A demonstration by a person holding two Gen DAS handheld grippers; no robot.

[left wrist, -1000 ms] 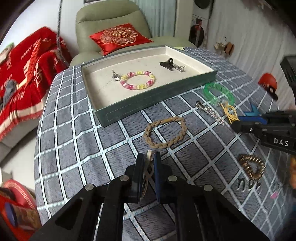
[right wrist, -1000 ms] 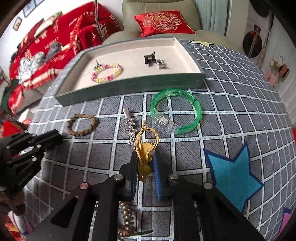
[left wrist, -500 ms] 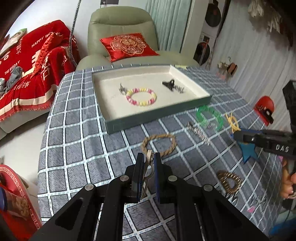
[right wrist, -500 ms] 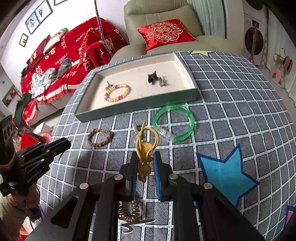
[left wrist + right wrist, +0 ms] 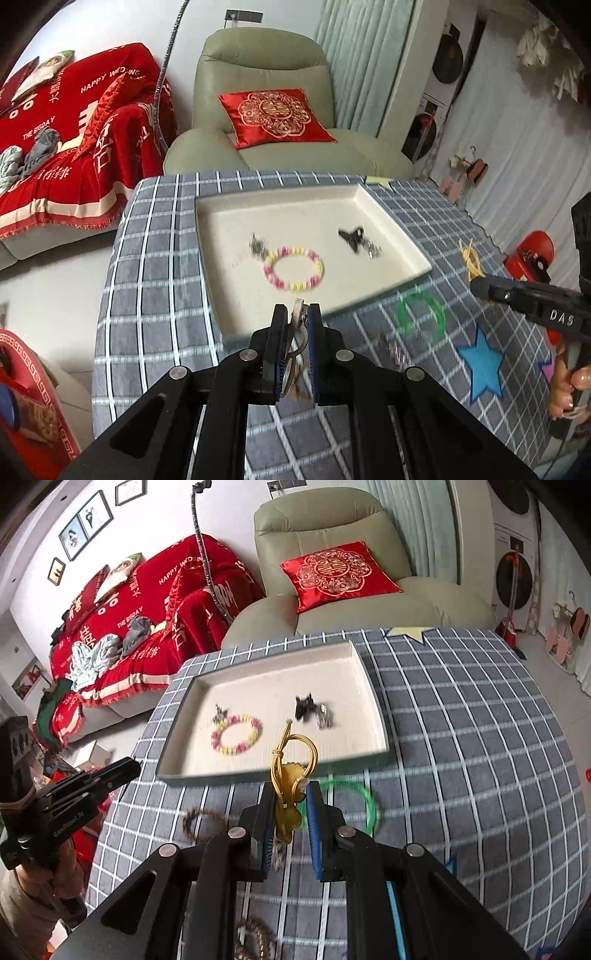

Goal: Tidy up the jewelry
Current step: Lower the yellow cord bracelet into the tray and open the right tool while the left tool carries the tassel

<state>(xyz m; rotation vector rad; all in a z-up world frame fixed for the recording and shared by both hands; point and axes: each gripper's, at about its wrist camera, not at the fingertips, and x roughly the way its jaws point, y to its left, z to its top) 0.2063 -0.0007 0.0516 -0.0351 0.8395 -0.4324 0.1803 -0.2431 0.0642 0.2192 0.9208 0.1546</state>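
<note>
My left gripper [image 5: 297, 314] is shut on a small silver metal piece [image 5: 297, 332], held above the near edge of the green jewelry tray [image 5: 391, 225]. My right gripper [image 5: 290, 794] is shut on a yellow hair tie [image 5: 293, 760], raised in front of the tray [image 5: 373, 686]; the tie also shows in the left wrist view [image 5: 470, 258]. In the tray lie a pink-yellow bead bracelet [image 5: 293, 268], a silver charm [image 5: 256, 243] and a black clip [image 5: 351, 236]. On the cloth lie a green bangle [image 5: 421, 317], a silver chain [image 5: 393, 349] and a brown braided bracelet [image 5: 201, 823].
The table has a grey checked cloth [image 5: 155, 266] with blue star patches [image 5: 480, 360]. A coiled brown hair tie [image 5: 258, 938] lies near the front edge. A green armchair with a red cushion [image 5: 273, 116] and a red-covered sofa [image 5: 66, 129] stand behind.
Both grippers have lifted and moved towards the tray with their pieces. The brown bracelet has dropped out of the left view, under the gripper.
</note>
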